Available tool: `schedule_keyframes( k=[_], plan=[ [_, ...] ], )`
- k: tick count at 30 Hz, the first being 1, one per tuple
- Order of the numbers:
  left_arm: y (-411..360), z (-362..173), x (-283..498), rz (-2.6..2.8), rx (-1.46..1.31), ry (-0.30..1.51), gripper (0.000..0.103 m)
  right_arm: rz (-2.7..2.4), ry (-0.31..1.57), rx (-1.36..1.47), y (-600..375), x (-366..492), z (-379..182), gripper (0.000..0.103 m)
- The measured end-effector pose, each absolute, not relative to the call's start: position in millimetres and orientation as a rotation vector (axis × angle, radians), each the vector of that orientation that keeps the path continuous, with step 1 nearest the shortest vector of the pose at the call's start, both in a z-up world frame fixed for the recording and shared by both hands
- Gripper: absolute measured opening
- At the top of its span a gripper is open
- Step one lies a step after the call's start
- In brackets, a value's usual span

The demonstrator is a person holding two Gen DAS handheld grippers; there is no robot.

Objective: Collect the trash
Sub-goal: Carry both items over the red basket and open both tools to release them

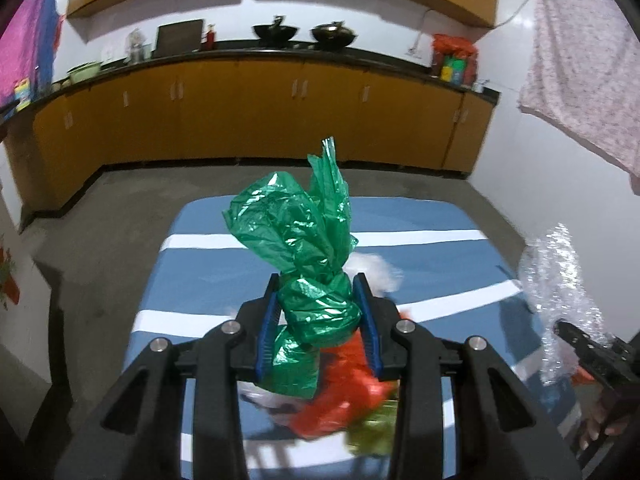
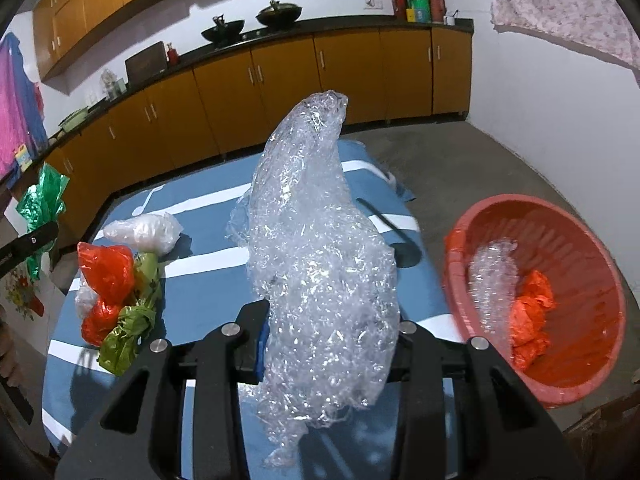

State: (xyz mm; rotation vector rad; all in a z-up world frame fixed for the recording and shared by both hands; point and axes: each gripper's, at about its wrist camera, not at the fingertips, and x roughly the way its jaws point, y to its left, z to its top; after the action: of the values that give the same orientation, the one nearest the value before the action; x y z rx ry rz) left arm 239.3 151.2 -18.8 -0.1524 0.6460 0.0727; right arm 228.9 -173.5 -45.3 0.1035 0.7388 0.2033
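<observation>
Left wrist view: the left gripper (image 1: 320, 312) was clenched on a green bag (image 1: 298, 236), its blue pads pinching the bag's twisted neck. The bag's long axis ran straight up out of the jaws, its loose end standing above them. It was held clear above the desk (image 1: 420, 216), which wore a blue cloth with white stripes. Under the gripper, blurred, lay an orange bag (image 1: 344, 396). The basket was not visible here. At the right edge the right gripper (image 1: 580, 344) showed, carrying clear plastic (image 1: 560, 280).

Right wrist view: the right gripper (image 2: 328, 344) was grasping the clear plastic (image 2: 320, 264), a tall crinkled bundle rising along the fingers and hiding the fingertips. The basket (image 2: 592, 256), orange-red, lay just right of this gripper, off the desk's right edge, tilted toward the camera, already holding clear plastic and an orange bag. The right hand was plainly nearer it; a short swing rightward would probably do. Far left of the basket, on the desk, lay an orange bag (image 2: 106, 268), an olive bag (image 2: 128, 328) and a white bag (image 2: 144, 232). The green bag showed at the left edge, well apart from the basket.
</observation>
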Motion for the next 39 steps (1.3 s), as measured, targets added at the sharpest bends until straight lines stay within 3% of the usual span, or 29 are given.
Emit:
schedule_keyframes(
  k=[10,39],
  plan=[
    [77,-6,230,-0.032,-0.067,0.625,0.036,0.127,0.699,0.132,-214,209,-33,0.037],
    [-75,-37,253,-0.268,0.047,0.661,0.036,-0.094,0.713,0.165,-313,199,-55,0.037]
  ],
)
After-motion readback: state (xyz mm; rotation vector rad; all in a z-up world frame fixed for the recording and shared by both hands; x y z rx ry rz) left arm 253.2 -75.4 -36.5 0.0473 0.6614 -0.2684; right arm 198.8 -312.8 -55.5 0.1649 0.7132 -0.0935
